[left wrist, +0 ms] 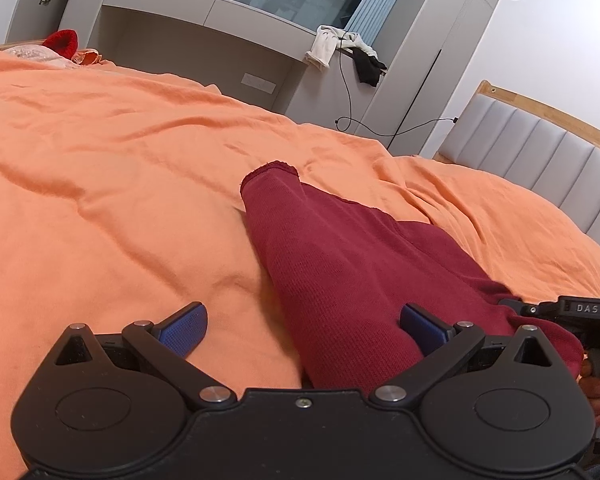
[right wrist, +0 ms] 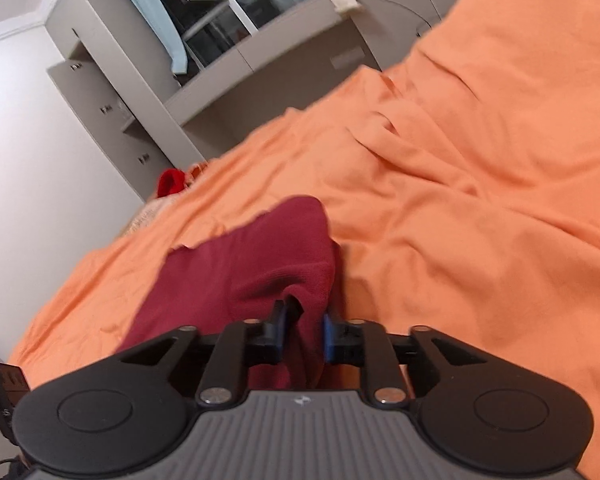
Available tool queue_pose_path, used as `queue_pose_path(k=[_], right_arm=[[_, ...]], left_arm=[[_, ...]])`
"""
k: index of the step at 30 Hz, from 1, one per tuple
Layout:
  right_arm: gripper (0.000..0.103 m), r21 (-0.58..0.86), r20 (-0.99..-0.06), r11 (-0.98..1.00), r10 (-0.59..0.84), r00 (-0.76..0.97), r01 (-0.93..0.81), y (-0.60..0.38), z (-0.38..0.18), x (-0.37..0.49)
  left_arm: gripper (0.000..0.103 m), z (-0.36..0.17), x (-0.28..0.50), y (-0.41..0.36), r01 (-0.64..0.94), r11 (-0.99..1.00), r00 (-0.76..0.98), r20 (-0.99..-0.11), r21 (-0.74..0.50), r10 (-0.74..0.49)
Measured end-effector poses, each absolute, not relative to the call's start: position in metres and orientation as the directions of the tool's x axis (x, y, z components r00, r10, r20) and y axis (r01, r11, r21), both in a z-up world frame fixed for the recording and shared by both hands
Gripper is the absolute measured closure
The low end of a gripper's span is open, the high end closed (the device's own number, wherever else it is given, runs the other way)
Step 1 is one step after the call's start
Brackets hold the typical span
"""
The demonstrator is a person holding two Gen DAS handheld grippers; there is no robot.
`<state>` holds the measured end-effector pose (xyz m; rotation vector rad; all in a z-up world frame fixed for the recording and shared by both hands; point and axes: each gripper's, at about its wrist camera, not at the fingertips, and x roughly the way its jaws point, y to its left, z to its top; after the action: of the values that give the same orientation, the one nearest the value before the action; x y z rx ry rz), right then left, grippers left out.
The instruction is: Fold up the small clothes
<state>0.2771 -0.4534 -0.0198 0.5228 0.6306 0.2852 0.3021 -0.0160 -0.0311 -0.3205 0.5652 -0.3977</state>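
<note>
right tool (right wrist: 303,334) clamps a soft, light maroon garment's (right wrist: 256,264) bunched hem at 6 o'clock; left tool (left wrist: 304,330) gapes apart.

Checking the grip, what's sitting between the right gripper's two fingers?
A bunched fold of the dark red garment lies between the right gripper fingers, in the right wrist view.

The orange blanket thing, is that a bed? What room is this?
Most likely a bedroom. The orange sheet covers a bed with a padded headboard, grey wardrobe cupboards stand behind it, and a dark red garment lies on top for folding.
</note>
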Motion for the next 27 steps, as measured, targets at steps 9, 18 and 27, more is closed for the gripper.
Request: queue_pose_path(k=[9, 18, 27], right_arm=[[0.023, 0.682, -0.397, 0.730, 0.430, 0.811, -0.053, -0.475, -0.023, 0.280], [0.014, 0.746, -0.379, 0.666, 0.463, 0.801, -0.032, -0.465, -0.043, 0.298], [0.014, 0.795, -0.342, 0.606, 0.494, 0.800, -0.034, -0.457, -0.055, 0.302]], left_arm=[[0.000, -0.031, 0.302, -0.016, 0.272, 0.877, 0.770, -0.457, -0.395, -0.445], [0.000, -0.031, 0.301, -0.017, 0.266, 0.881, 0.770, -0.464, -0.390, -0.438], [0.000, -0.031, 0.300, -0.017, 0.267, 0.881, 0.769, -0.464, -0.391, -0.439]])
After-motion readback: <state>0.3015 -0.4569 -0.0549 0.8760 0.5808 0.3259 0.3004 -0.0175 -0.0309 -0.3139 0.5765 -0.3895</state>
